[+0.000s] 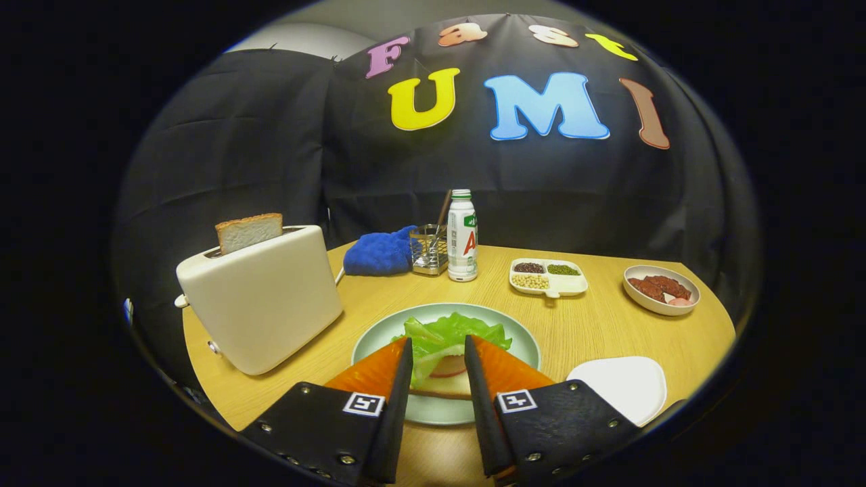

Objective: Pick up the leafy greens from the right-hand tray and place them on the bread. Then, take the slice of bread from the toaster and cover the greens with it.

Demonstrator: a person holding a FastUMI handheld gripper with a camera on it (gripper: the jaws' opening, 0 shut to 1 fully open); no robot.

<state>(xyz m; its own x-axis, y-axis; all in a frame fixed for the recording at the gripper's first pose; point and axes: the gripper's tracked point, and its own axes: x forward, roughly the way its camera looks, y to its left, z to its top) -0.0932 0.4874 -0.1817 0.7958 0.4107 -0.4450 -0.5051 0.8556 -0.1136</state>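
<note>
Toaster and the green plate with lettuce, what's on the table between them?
Nothing: in the gripper view, bare wooden table separates the cream toaster from the round green plate. The open tongs hover over the leafy greens.

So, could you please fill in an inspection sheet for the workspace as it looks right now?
Surface: wooden table, rounded edge, nothing spilled.
Job's things: leafy greens lie on the bread on the green plate; a bread slice stands up out of the toaster; the white tray beside the plate has nothing on it.
Clutter: blue cloth, wire holder, bottle, divided dish of beans, bowl of reddish food.
Grippers: hand-held gripper open, its fingers either side of the greens, not pressing on them.
Cables: nothing seen.
Surroundings: black cloth wall behind the table.
</note>
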